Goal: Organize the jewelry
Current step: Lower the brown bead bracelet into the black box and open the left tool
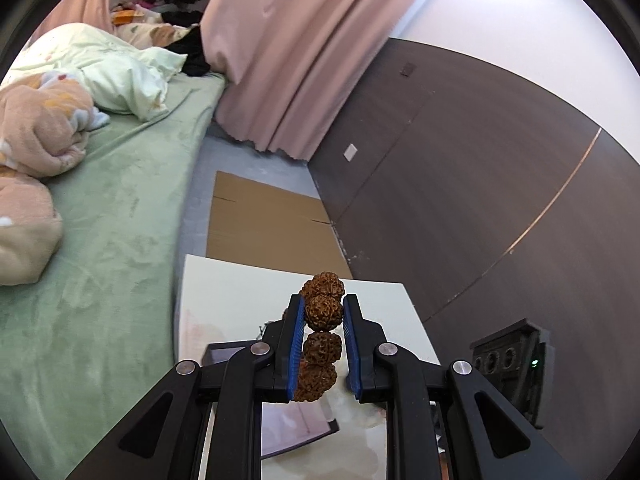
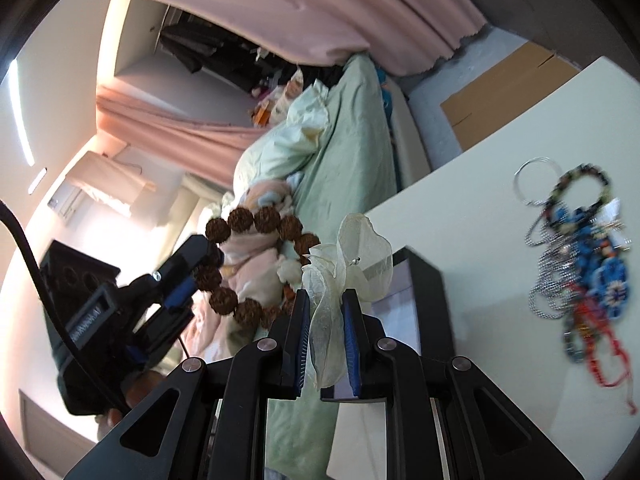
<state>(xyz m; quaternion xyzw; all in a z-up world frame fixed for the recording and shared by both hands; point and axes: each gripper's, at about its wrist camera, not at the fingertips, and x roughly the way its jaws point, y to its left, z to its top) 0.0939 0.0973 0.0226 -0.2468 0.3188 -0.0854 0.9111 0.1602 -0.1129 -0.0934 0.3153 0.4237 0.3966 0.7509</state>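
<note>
A bracelet of big knobbly brown beads (image 1: 323,312) sits between the blue pads of my left gripper (image 1: 323,300), which is shut on it. In the right wrist view the bracelet (image 2: 256,218) hangs as a full ring in the air from the left gripper (image 2: 208,258). My right gripper (image 2: 326,300) is shut on a sheer cream organza pouch (image 2: 348,240), held upright with its ruffled mouth on top. The ring's right side meets the pouch's mouth; whether any bead is inside I cannot tell. Both are held over the near end of a white table (image 2: 460,208).
A black open box (image 2: 428,280) stands on the table beside the pouch. A heap of chains, blue beaded pieces and red cords (image 2: 580,264) and a silver bangle (image 2: 536,176) lie farther right. A green bed (image 1: 112,220), flat cardboard (image 1: 260,220) and pink curtains (image 1: 288,60) lie beyond.
</note>
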